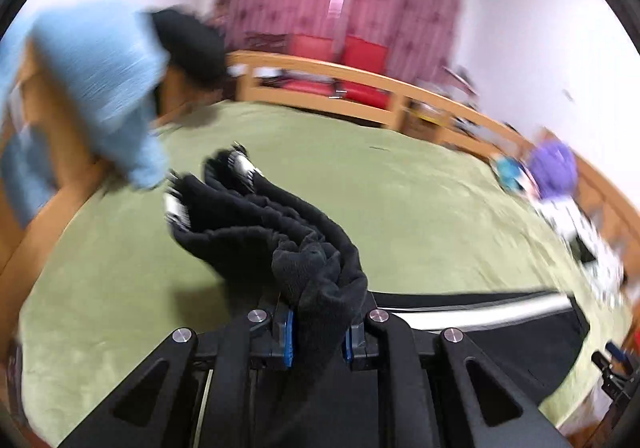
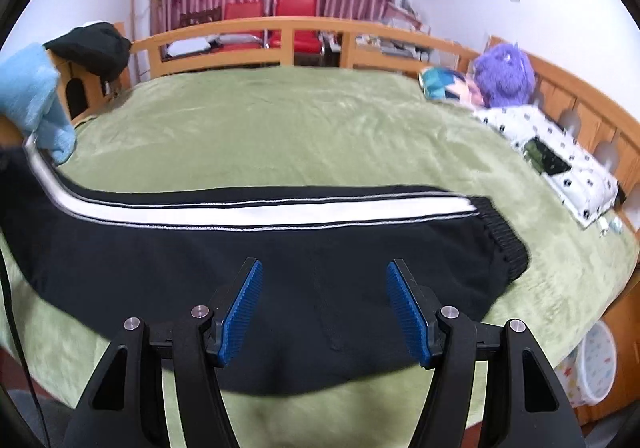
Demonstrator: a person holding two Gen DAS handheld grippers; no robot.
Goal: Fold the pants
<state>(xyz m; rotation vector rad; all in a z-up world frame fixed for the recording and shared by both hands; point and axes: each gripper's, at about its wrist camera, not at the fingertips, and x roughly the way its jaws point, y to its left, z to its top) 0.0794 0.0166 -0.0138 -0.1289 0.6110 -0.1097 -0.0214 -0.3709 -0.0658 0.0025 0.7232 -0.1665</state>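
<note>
Black pants with a white side stripe (image 2: 256,248) lie flat across the near part of a green bed cover (image 2: 300,127), waistband to the right. My right gripper (image 2: 324,300) is open and empty, hovering just above the black fabric. My left gripper (image 1: 318,332) is shut on a bunched black leg end of the pants (image 1: 280,232) and holds it lifted above the bed; its cuffs show white stripe ends. The rest of the pants shows in the left wrist view (image 1: 500,340) at lower right.
A wooden bed rail (image 2: 304,27) runs along the far side. A purple plush (image 2: 504,73), a teal toy and a patterned white pillow (image 2: 560,159) lie at the right. A light blue towel (image 2: 36,95) and dark cloth hang at the left corner. A patterned bin (image 2: 596,364) stands by the bed.
</note>
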